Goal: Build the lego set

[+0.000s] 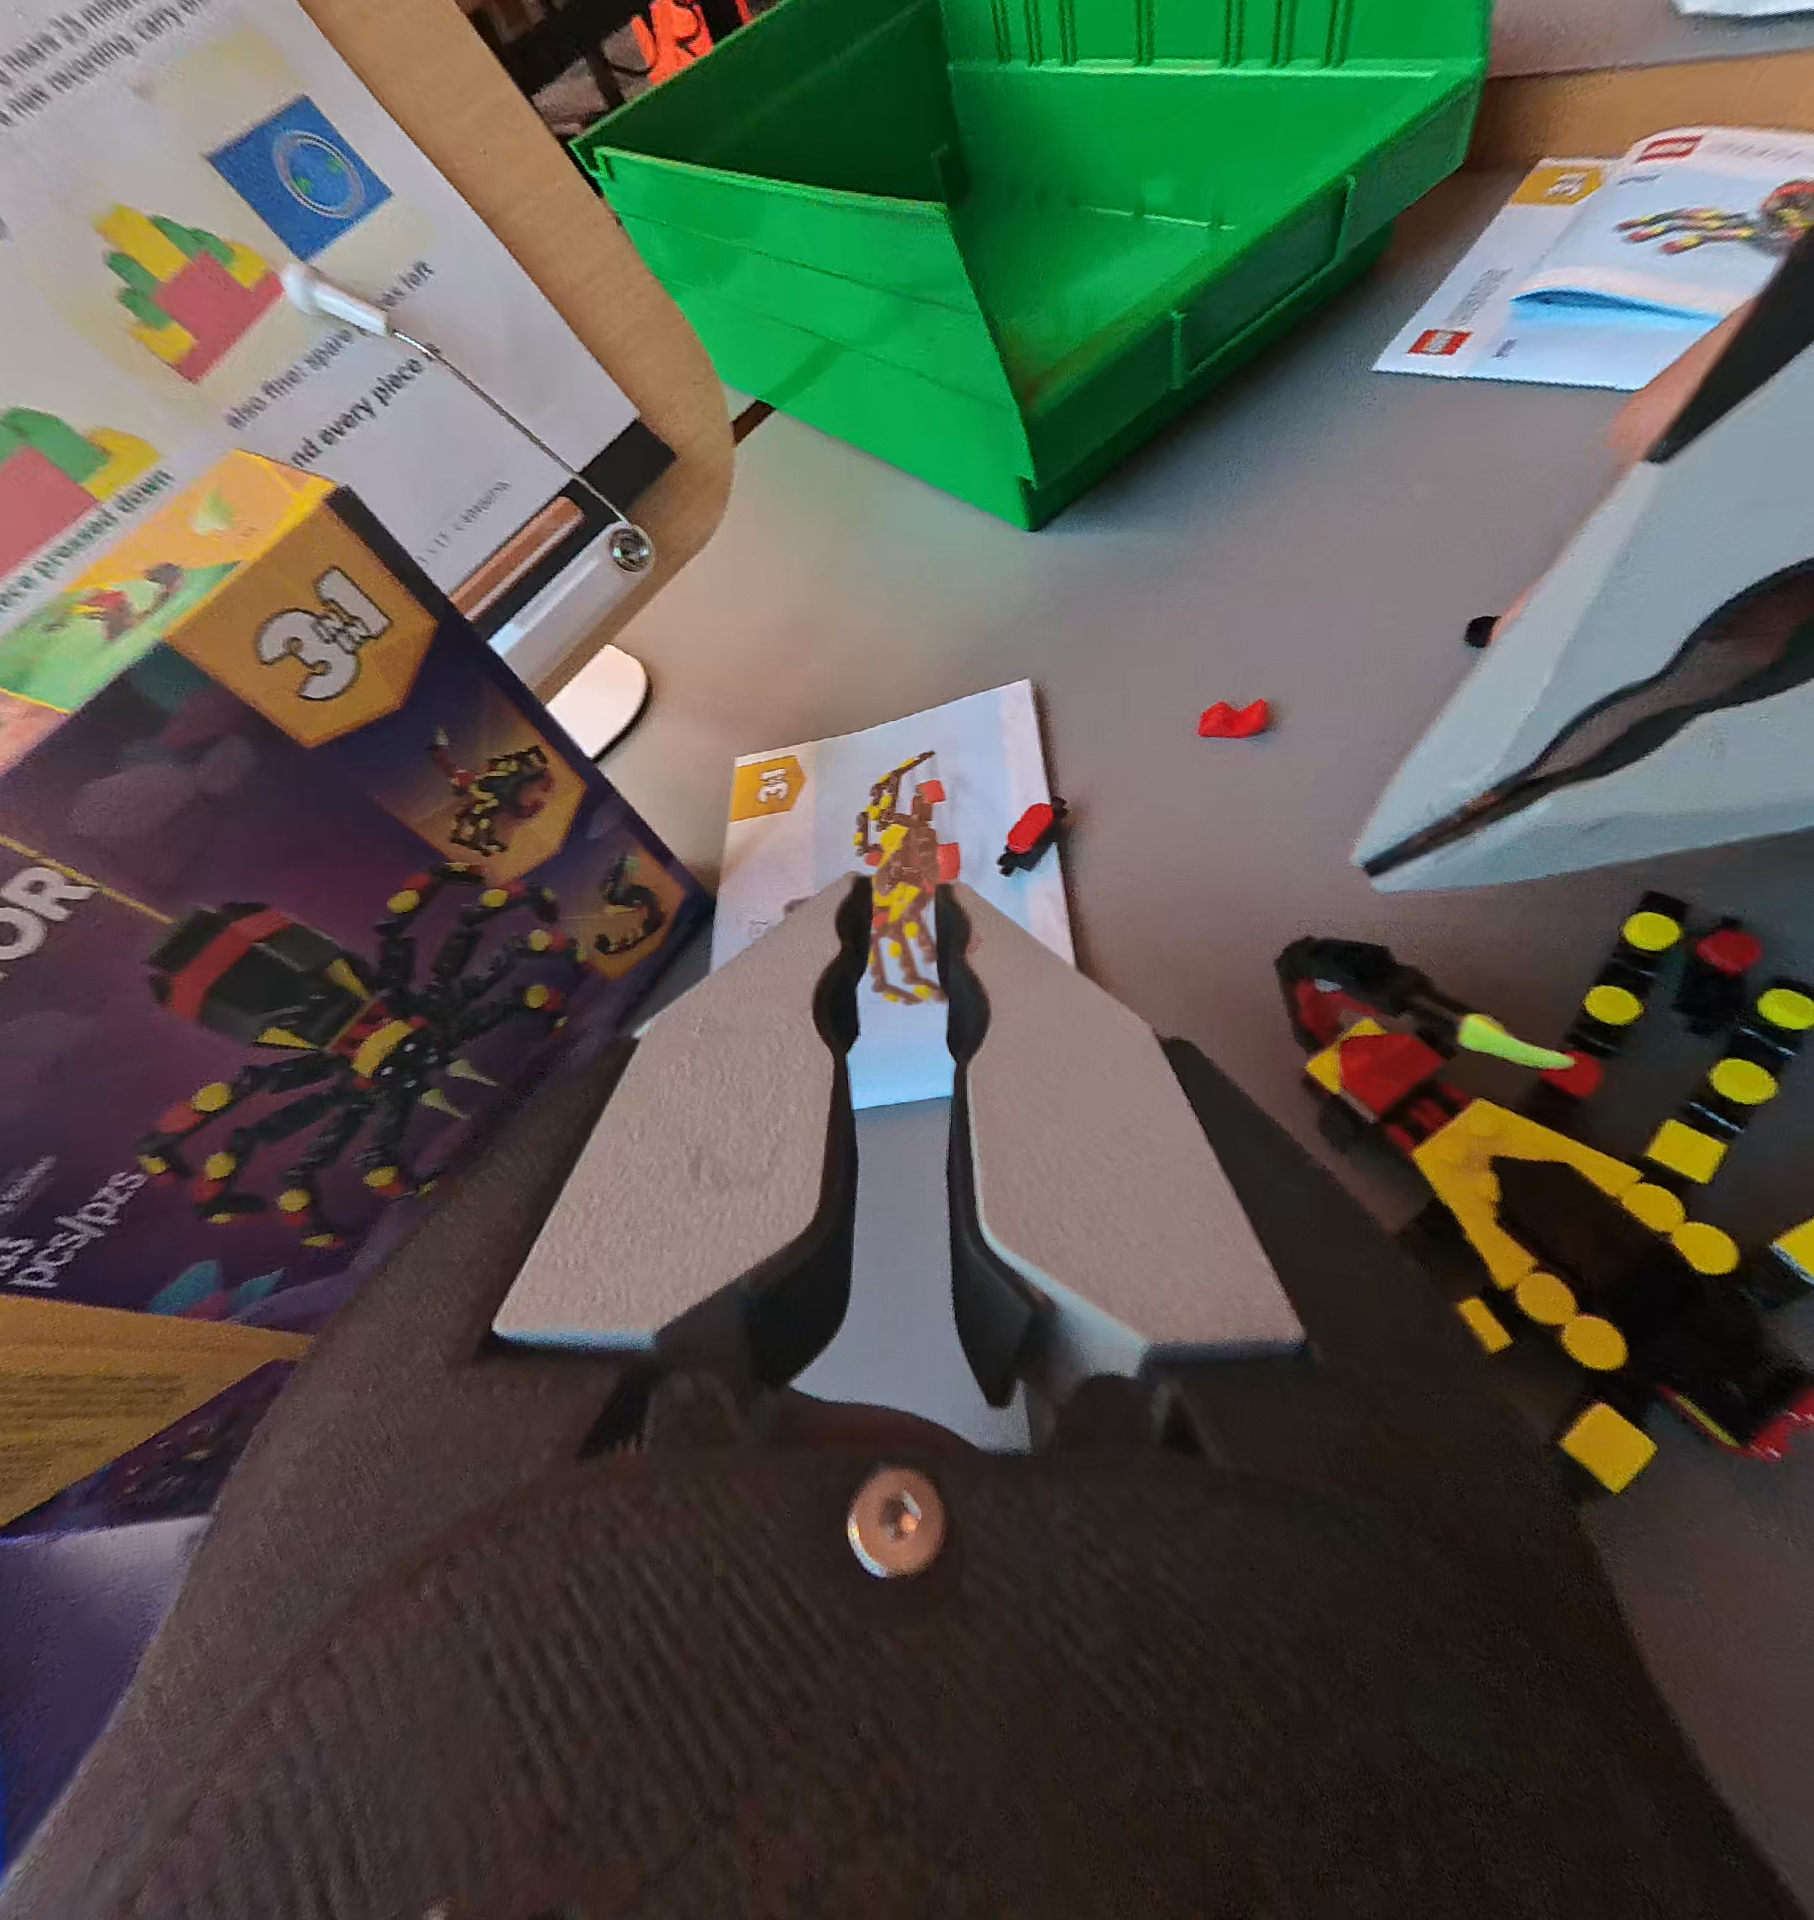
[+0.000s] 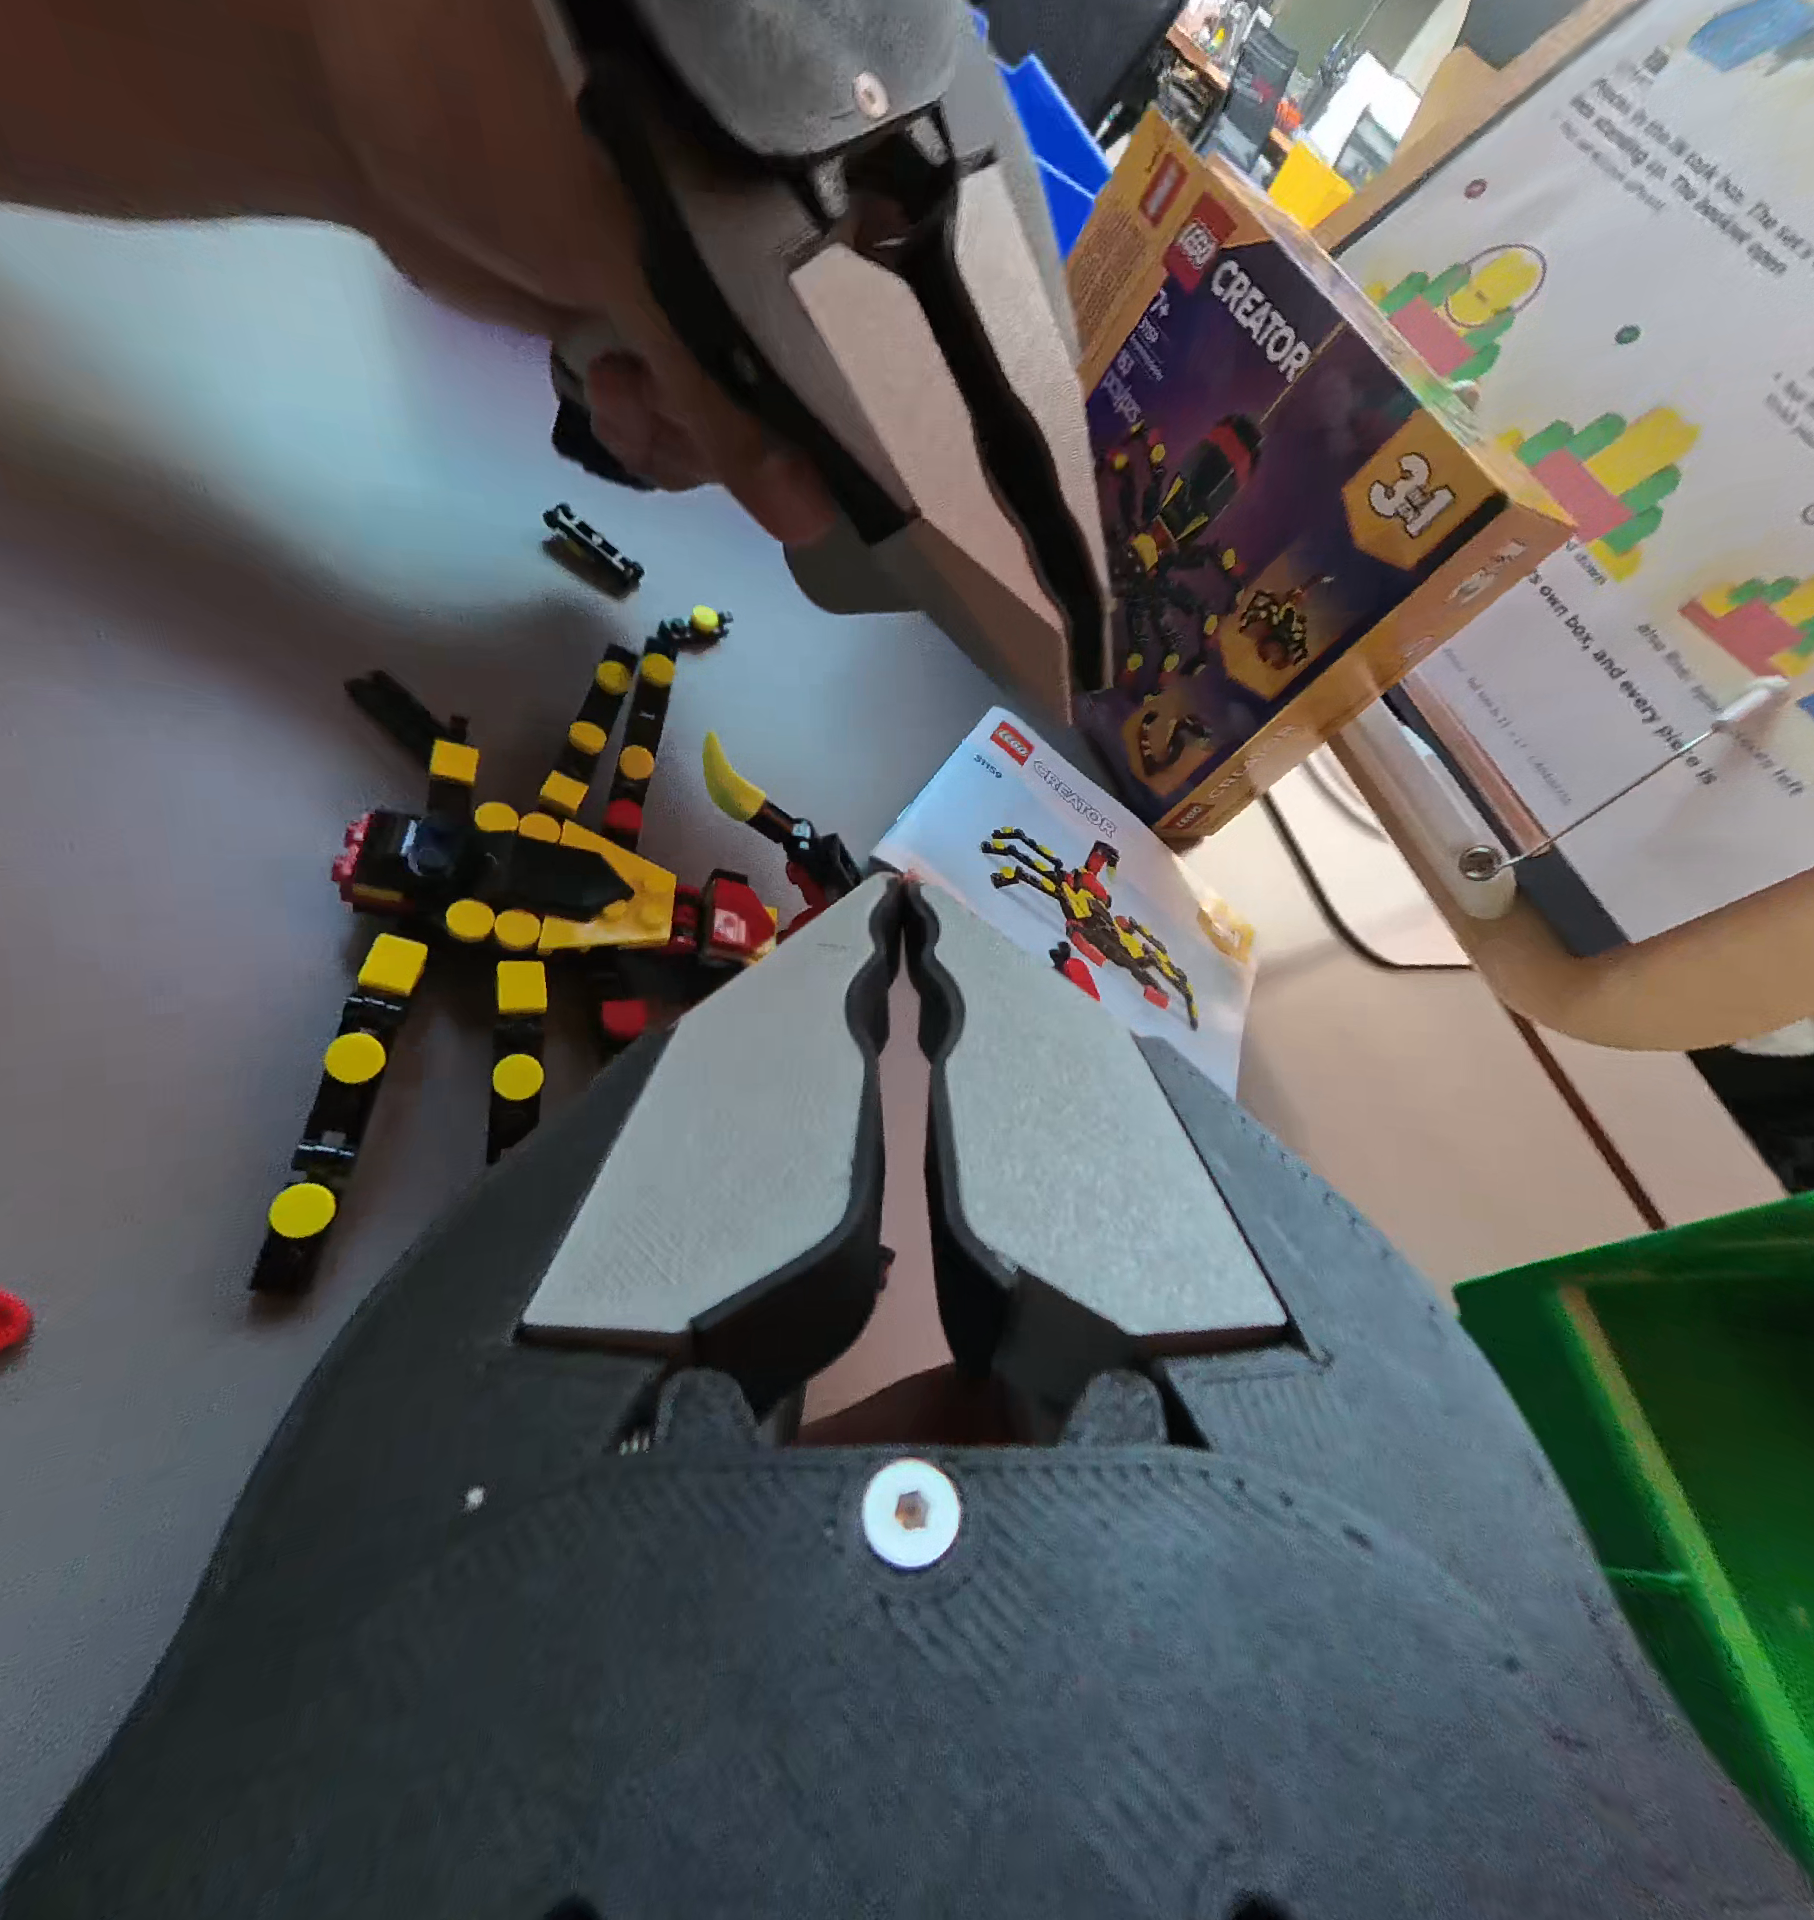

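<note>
Though built of hard, glossy plastic bricks, the black-and-yellow brick scorpion (image 2: pixel 508 894) lying flat on the matte grey table (image 2: pixel 155 436) looks light but fragile, its thin jointed legs and curved tail likely to snap off, so the solid body is probably the safest hold. Just beside the scorpion, the right tongs (image 2: pixel 901 894) are closed on nothing, tips over a thin, floppy paper booklet (image 2: pixel 1142 831), while the left tongs (image 1: pixel 901 904) hang slightly parted and empty above that booklet.
</note>
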Tool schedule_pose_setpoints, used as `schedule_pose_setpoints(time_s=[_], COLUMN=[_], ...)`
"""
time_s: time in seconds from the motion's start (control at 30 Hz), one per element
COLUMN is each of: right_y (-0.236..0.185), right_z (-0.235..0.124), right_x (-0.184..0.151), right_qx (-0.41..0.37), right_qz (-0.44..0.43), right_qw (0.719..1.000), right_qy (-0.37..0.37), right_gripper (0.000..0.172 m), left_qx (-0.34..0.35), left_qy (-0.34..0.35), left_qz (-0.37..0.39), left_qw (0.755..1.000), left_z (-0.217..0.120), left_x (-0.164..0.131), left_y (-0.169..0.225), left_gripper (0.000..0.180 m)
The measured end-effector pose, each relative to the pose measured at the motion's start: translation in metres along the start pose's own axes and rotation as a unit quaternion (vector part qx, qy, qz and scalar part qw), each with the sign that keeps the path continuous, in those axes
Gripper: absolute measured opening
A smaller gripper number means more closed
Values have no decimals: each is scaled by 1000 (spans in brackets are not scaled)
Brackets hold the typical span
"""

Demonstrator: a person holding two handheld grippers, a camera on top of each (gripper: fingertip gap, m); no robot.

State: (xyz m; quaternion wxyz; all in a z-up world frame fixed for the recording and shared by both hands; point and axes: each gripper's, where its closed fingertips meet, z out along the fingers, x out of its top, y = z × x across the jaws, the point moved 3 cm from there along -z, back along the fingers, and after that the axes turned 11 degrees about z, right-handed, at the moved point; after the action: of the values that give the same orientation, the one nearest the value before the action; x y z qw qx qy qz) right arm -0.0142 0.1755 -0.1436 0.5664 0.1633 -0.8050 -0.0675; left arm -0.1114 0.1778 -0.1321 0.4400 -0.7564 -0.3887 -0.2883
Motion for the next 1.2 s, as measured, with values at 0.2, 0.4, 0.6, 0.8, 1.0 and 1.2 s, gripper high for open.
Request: schedule_pose_setpoints(time_s=[0.2, 0.4, 0.6, 0.8, 1.0, 1.2], right_y=[9, -13, 4, 40, 67, 65], right_z=[-17, 5, 11, -27, -55, -66], right_x=[7, 1, -2, 26, 38, 49], right_qx=[8, 8, -38, -42, -68, -13], right_qz=[33, -29, -16, 135, 215, 262], right_qw=[999, 1000, 999, 984, 952, 930], right_qy=[37, -3, -14, 111, 208, 258], right_gripper=[22, 35, 10, 8, 8, 8], left_qx=[-10, -26, -33, -5, 90, 6], left_qy=[0, 1, -1, 54, 119, 137], left_qz=[-17, -12, 12, 2, -59, -142], left_qw=[1000, 1000, 999, 999, 987, 980], left_z=[1, 6, 12, 12, -51, -52], left_x=[-2, 2, 5, 25, 35, 22], left_y=[1, 12, 27, 34, -46, -45], left_gripper=[10, 10, 10, 10, 4, 10])
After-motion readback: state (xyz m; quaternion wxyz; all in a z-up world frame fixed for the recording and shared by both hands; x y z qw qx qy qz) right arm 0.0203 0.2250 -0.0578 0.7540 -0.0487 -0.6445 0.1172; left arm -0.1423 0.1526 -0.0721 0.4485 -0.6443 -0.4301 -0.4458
